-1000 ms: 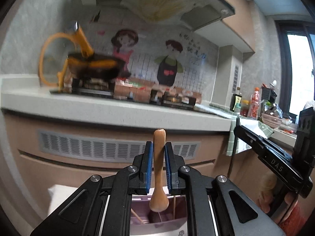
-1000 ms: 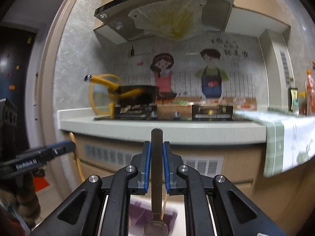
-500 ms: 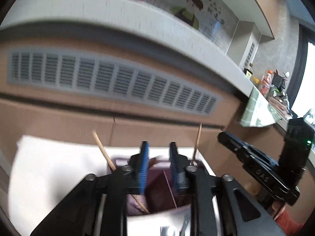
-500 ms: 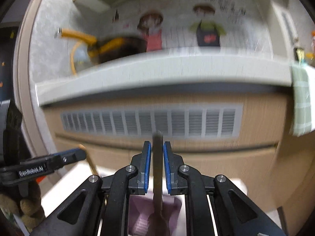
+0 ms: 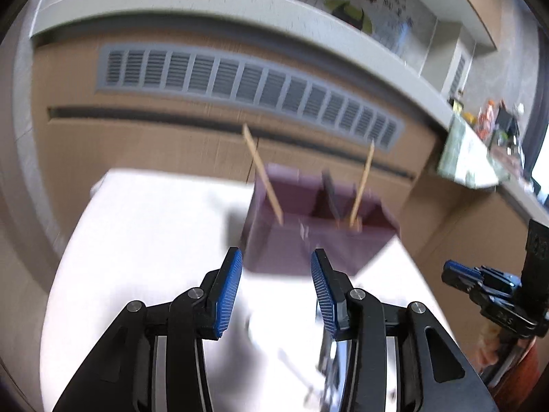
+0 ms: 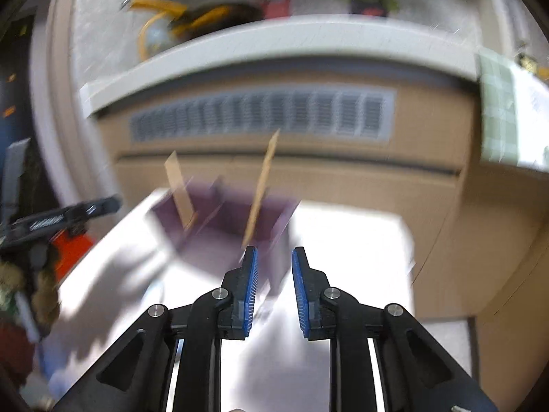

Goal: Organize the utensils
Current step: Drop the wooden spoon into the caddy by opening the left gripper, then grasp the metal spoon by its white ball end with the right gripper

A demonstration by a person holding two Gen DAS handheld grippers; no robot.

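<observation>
The left gripper [image 5: 276,285] sits at the bottom centre of its own view with its blue pads [image 5: 228,288] set wide apart and nothing between them; its jaws have just been opening. In the right wrist view the right gripper [image 6: 274,281] also stands at the bottom centre, fingers apart by a narrower gap, empty, and its jaws too have just been opening.

The purple utensil box [image 5: 315,240] stands on a white table [image 5: 154,233], just beyond the left fingertips, in the middle of that frame. Two wooden sticks [image 5: 262,175] lean out of it, one toward the upper left, one nearly upright at its right side. A divider inside splits it into compartments, and a dark handle shows against that divider; what it belongs to is too blurred to tell.

The right wrist view shows the same box [image 6: 219,219] left of centre, with the same two sticks [image 6: 260,185], both smeared by motion blur.

Only the left view catches the far right of the kitchen: bottles and clutter on the counter [image 5: 494,120], and the other gripper at the lower right edge. Only the right view shows a yellow-handled pan [image 6: 206,13] on the counter at the upper left, a green checked cloth [image 6: 497,103] hanging at the right, and the other gripper at the left edge above a red patch
</observation>
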